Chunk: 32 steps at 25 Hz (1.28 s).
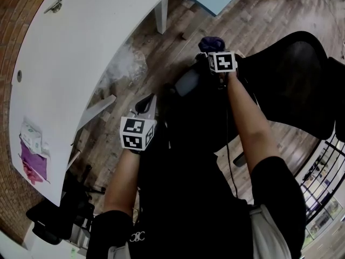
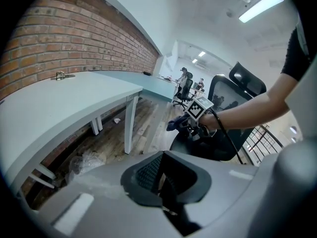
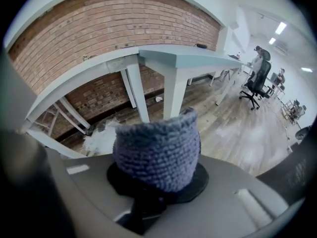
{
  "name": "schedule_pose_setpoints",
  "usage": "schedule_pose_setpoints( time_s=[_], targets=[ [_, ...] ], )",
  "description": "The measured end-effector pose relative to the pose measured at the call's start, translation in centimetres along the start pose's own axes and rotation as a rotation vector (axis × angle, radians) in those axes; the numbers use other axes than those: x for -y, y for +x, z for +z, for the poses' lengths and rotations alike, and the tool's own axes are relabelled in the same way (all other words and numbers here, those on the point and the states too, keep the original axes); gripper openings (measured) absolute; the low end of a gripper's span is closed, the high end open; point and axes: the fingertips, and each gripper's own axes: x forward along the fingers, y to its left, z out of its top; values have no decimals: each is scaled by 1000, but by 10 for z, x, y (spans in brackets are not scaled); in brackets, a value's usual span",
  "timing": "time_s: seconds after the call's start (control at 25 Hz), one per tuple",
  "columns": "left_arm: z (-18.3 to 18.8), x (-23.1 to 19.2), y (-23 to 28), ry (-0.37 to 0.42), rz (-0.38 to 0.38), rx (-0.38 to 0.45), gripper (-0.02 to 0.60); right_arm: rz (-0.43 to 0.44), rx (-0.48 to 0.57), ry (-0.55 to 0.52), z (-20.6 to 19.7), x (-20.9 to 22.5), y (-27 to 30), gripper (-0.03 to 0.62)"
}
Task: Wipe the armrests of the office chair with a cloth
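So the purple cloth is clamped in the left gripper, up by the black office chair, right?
Wrong gripper. The purple cloth is clamped in the right gripper, not the left gripper, whose jaws are together on nothing; the right gripper view shows it. It is up by the black office chair.

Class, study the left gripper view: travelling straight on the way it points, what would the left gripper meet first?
Probably the wooden floor between the white table leg and the office chair; the right gripper sits just right of that line, though depth is unclear.
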Motion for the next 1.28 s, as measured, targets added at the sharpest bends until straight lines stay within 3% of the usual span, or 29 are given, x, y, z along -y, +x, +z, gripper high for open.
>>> schedule_pose_setpoints(
  time_s=[0.24,0.4,0.64,0.84,1.28],
  targets=[
    [3,-2,0,9,-1,0,6,-99,-21,130,-26,36,-9,80],
    [7,-4,1,13,-8,-2,6,-88,25,206,-44,42,-23,80],
    [6,-1,2,29,-28,-8,6,67,100,185,-53,0,-40,80],
    [5,2,0,43,-37,-12,6,187,102,262,-63,-38,-43,80],
    [7,10,10,75,-56,-42,6,452,87,182,-102,-177,-73,80]
  ],
)
